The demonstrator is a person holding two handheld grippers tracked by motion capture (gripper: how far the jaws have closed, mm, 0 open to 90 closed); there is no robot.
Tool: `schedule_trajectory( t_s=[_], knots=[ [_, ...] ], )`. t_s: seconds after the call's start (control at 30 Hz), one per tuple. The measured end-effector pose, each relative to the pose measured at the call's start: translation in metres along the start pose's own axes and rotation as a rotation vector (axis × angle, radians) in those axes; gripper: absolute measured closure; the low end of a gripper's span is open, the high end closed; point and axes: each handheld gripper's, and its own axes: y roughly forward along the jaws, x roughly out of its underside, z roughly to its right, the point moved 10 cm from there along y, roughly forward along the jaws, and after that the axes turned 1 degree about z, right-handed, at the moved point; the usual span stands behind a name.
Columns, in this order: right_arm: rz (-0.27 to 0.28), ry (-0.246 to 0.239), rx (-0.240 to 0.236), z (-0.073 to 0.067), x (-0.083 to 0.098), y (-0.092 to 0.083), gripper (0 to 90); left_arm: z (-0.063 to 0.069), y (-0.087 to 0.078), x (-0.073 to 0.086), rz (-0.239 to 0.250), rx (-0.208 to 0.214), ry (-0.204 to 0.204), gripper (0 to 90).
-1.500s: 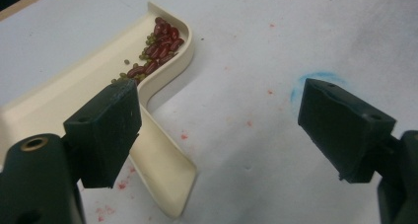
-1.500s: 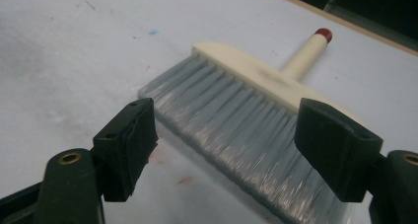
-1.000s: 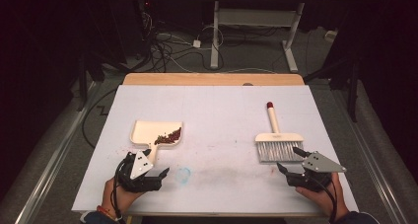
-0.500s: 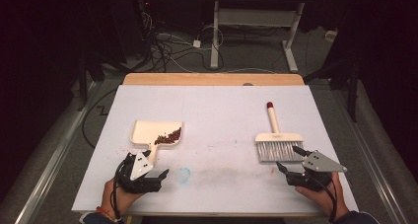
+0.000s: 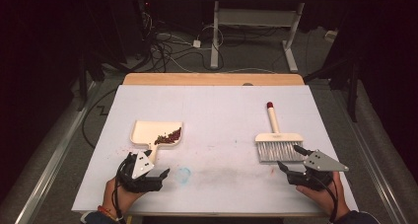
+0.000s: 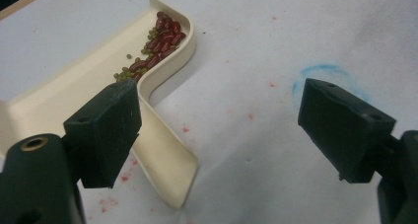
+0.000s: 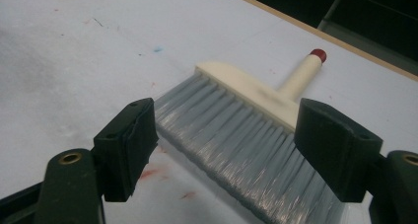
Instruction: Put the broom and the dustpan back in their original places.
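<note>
Nothing has visibly shifted vs. the earlier high views: both grippers, pan and brush sit where they were.

Left gripper (image 5: 156, 173), near front-left edge of white tabletop (image 5: 217, 110), jaws spread wide, holding nothing. Left gripper view: one jaw overlaps the dustpan's handle in the picture; contact can't be judged. Other jaw is over bare tabletop beside a faint blue ring mark (image 6: 323, 73).

Cream dustpan (image 5: 150, 132) lies flat, left-centre, handle pointing toward the person. Red beans (image 6: 160, 41) w/ a few small green ones are heaped in its corner next to the handle.

Right gripper (image 5: 291, 160), front-right, jaws likewise apart, empty. Right gripper view: grey bristles of the brush (image 7: 246, 130) lie between the jaws, just ahead.

Brush lies flat, right-centre, cream head, red-tipped handle pointing away from the person. Pan & brush well apart.
</note>
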Motion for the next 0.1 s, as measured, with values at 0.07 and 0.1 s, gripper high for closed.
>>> schedule_trajectory(
  t_s=[0.07,0.1],
  knots=[
    [0.0,0.001,0.0,0.0004,-0.0002,-0.0002,24.4,0.0012,0.0001,0.0011,-0.016,0.002,-0.007,16.1],
    [-0.005,0.002,-0.002,0.0003,0.0003,-0.0002,24.3,0.0011,0.0008,0.001,-0.018,0.0,-0.009,16.1]
  ],
)
